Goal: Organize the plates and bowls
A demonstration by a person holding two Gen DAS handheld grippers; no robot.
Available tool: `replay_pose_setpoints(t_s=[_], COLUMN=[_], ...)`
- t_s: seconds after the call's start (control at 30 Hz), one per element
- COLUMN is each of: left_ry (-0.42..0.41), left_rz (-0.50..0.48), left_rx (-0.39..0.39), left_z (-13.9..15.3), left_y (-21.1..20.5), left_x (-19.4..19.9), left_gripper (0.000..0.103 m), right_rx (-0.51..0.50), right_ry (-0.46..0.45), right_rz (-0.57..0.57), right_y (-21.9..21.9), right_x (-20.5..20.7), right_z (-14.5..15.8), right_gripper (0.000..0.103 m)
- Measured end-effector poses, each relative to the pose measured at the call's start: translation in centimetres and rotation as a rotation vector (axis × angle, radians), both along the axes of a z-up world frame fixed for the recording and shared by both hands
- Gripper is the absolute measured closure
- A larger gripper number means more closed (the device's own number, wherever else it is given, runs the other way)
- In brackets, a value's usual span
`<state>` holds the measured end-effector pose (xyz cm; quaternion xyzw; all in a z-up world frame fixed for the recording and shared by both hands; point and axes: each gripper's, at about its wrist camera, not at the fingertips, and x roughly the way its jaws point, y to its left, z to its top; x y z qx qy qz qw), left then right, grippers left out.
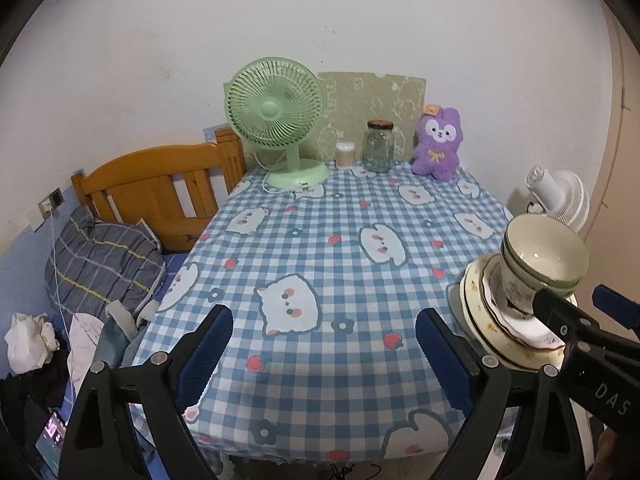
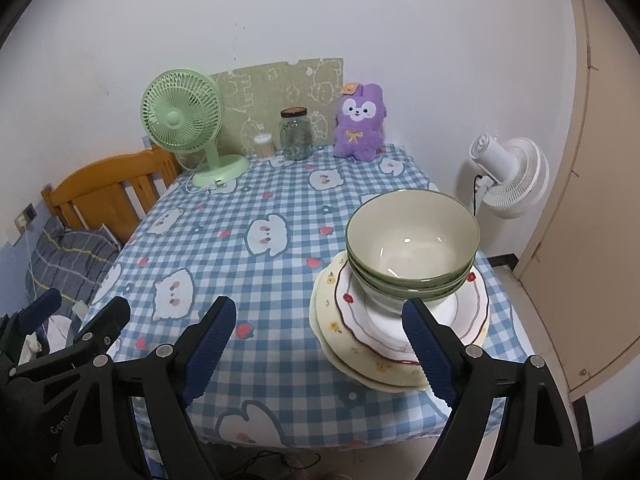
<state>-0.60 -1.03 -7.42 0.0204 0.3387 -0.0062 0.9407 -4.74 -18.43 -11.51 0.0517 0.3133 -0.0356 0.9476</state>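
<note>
Bowls (image 2: 412,240) sit nested on the plates (image 2: 400,332) at the table's (image 2: 248,240) near right corner, tidily stacked, while both grippers, left (image 1: 324,344) and right (image 2: 318,336), hover spread and empty.

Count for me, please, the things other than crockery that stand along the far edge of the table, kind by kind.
Fan: 1
Cotton-swab tub: 1
Glass jar: 1
Plush toy: 1
Total: 4
</note>
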Motion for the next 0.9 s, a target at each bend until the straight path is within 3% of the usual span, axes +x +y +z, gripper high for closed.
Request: replay_pose_setpoints(t_s=[0.9], left_ry=[-0.034], left_rz=[0.012], left_rx=[-0.008], left_z=[0.16], left_y=[0.38], left_x=[0.05], left_gripper=[0.005], right_rx=[-0.002], right_ry=[-0.018], right_rz=[0.01], right_y=[0.42], right_x=[0.39], right_z=[-0.34], right_gripper=[0.015])
